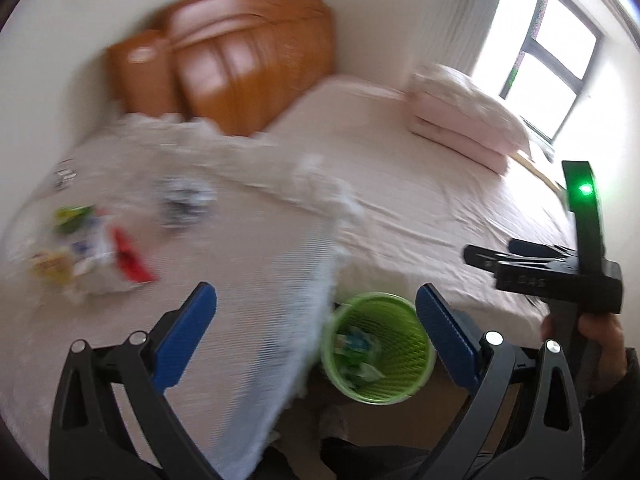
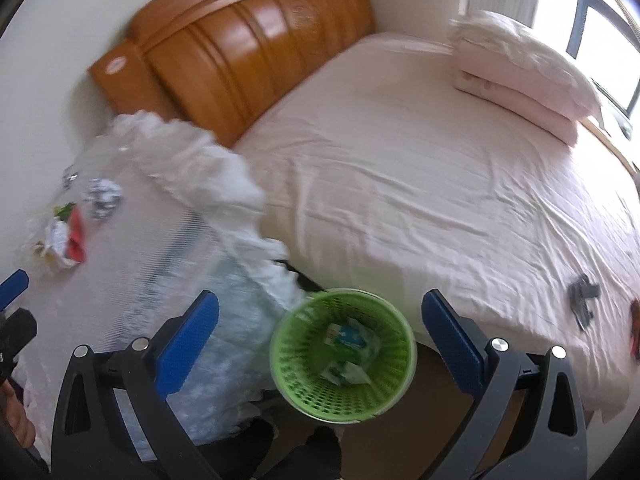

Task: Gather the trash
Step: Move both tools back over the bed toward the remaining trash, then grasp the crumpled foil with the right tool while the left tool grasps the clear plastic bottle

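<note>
Nearest the lens in both views: blue-padded fingers, spread wide w/ nothing between them. Left gripper point(image 1: 316, 332) hangs over the edge of a lace-covered side table point(image 1: 248, 320); right gripper point(image 2: 320, 334) sits right above the green mesh bin point(image 2: 344, 354), jaws open and empty too.

Bin stands on the floor btwn the table and the bed point(image 2: 420, 184); a few wrappers already lie inside. Remaining trash point(image 1: 92, 252) is a loose cluster of wrappers (red, green, yellow, white) plus a crumpled foil-like ball point(image 1: 184, 200), well apart from both grippers on the table's far-left side. Both views are blurred, so exact item count can't be told.

Risks, as a judgement: the lace cloth is loose and frilled, so a finger could snag it and drag the pile off the table. Thin, flat wrappers may slip from the pads or get pinched together w/ the cloth. The light bin could tip if bumped.
</note>
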The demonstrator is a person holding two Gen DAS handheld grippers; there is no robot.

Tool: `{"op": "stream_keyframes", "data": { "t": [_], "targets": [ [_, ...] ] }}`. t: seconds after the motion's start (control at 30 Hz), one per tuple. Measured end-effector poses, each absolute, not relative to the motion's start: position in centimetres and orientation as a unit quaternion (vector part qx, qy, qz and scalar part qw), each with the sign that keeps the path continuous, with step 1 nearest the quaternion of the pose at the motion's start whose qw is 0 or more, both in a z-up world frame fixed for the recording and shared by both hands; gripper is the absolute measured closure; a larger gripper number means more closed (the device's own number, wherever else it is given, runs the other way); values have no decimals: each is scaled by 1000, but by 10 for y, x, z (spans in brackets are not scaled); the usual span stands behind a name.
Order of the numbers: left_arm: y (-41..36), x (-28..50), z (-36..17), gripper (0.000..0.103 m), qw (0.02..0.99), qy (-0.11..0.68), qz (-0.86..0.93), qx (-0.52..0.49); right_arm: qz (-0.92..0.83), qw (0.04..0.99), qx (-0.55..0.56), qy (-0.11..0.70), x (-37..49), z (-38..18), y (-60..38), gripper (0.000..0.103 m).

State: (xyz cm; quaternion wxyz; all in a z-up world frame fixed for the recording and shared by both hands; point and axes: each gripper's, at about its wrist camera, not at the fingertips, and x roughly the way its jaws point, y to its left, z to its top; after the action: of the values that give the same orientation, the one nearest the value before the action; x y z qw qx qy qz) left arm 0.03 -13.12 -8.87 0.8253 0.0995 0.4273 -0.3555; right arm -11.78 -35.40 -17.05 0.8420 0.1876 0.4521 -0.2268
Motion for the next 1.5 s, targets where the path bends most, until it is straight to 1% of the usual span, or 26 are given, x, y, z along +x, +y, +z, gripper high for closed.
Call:
{"op": "stream_keyframes", "data": {
  "t": [0.27,0.4,0.53,0.73,0.87,1.03,1.17,1.23,1.37,1.4,1.43,1.47,1.5],
  "targets": [
    [-15,38,-86,8,873,428,-228,55,-135,869,122,460,-38,-159,-271,2],
    [29,54,-94,8,880,437,-182,31,-101,877,103,459,-11,-154,-234,2],
    [57,73,-99,8,883,442,-154,9,-75,881,98,456,8,-149,-204,2],
    [70,118,-95,8,890,433,-141,11,-59,884,79,456,25,-145,-169,2],
    [69,145,-92,8,891,429,-148,18,-57,887,69,452,34,-145,-164,2],
    [58,154,-92,8,884,429,-183,23,-57,892,41,446,66,-151,-172,2],
    [51,150,-100,8,872,442,-207,17,-48,890,19,454,111,-165,-183,3],
    [49,145,-102,8,869,447,-212,17,-41,885,6,464,136,-176,-185,11],
    [46,136,-105,8,862,458,-217,10,-34,872,-12,489,170,-201,-183,19],
    [45,134,-106,8,861,460,-217,11,-34,869,-15,493,175,-205,-181,25],
    [44,132,-106,8,860,461,-217,12,-35,865,-16,500,179,-210,-181,32],
    [43,131,-106,8,860,462,-216,13,-35,860,-15,509,183,-217,-182,37],
    [42,129,-106,8,860,462,-215,14,-35,857,-11,514,184,-220,-183,48]
  ]
}}
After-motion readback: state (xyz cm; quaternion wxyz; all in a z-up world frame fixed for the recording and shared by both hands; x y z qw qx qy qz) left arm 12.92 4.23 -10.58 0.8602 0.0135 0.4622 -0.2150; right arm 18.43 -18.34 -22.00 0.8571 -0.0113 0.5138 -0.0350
